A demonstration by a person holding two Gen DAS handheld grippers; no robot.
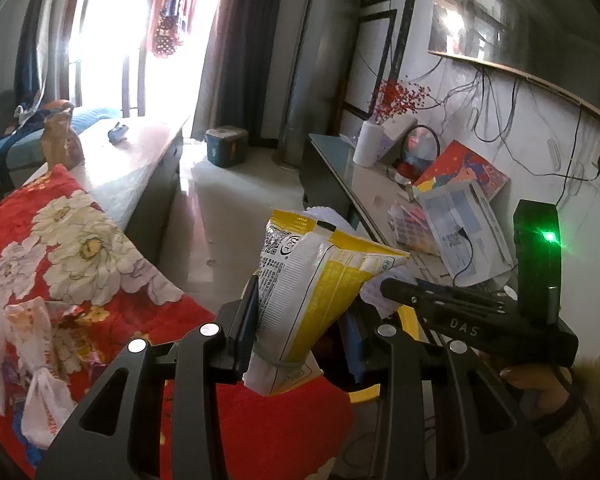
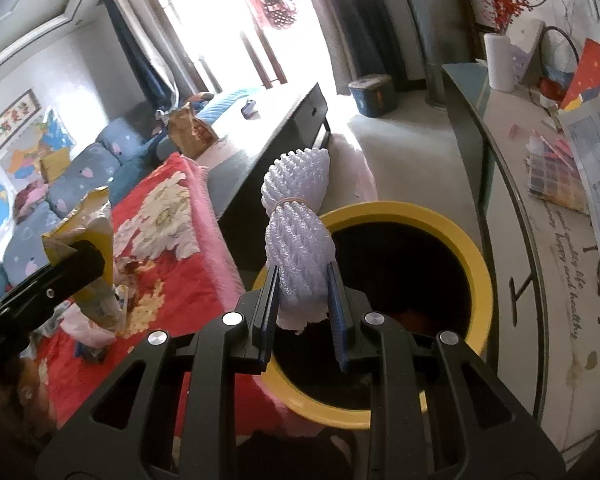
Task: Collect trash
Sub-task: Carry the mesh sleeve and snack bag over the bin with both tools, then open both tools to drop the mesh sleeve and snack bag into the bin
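The left gripper clamps a light, crinkly yellow-and-white snack bag low; the right gripper pinches a soft, squashy white foam-net bundle over the yellow-rimmed bin.

Both wrist views look downward along their jaws, close up, sharing the red blanket and perhaps the bin.

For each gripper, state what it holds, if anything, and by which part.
Left gripper: yellow-and-white snack bag, pinched near its lower end. Right gripper: white foam-net bundle, gripped at its lower part.
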